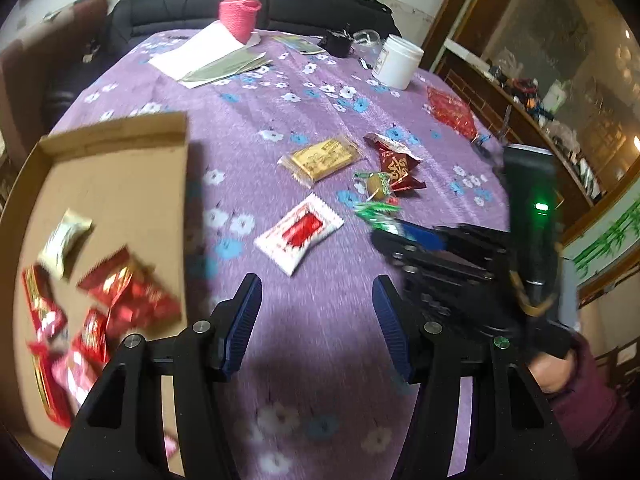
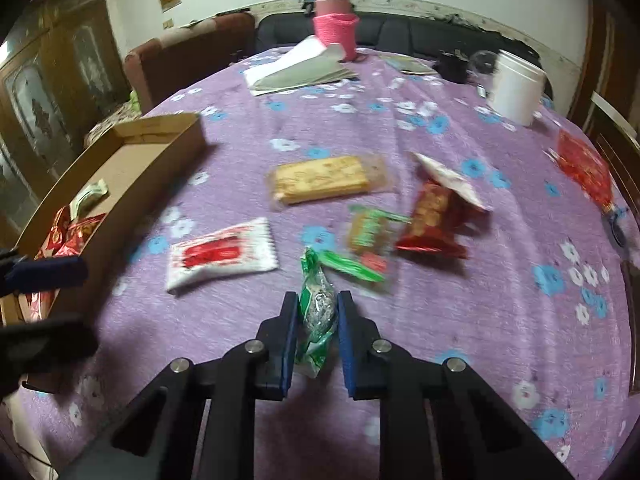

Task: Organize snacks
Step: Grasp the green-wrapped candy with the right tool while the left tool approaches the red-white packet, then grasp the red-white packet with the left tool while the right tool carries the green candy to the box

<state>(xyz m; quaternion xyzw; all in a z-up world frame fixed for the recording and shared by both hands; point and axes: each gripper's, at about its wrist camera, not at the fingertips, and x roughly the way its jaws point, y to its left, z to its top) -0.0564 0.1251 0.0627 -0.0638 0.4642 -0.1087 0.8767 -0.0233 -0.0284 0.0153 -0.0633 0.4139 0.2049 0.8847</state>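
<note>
A cardboard box (image 1: 120,184) at the left holds several red snack packets (image 1: 128,292) and a pale one (image 1: 66,240); it also shows in the right wrist view (image 2: 132,168). On the purple cloth lie a white-and-red packet (image 1: 300,234) (image 2: 222,254), a yellow biscuit pack (image 1: 324,158) (image 2: 324,178), a dark red packet (image 1: 396,164) (image 2: 434,220) and green candies (image 1: 376,184) (image 2: 370,228). My left gripper (image 1: 318,296) is open and empty above the cloth. My right gripper (image 2: 318,300) is shut on a green-wrapped snack (image 2: 318,308); it shows at the right in the left wrist view (image 1: 384,230).
A pink-sleeved flask (image 1: 240,8) (image 2: 334,20), white papers (image 1: 204,54), a white jar (image 1: 398,60) (image 2: 516,86) and small black items (image 1: 338,42) stand at the table's far side. A red bag (image 1: 452,110) (image 2: 584,166) lies at the right edge. A sofa (image 1: 200,10) is behind.
</note>
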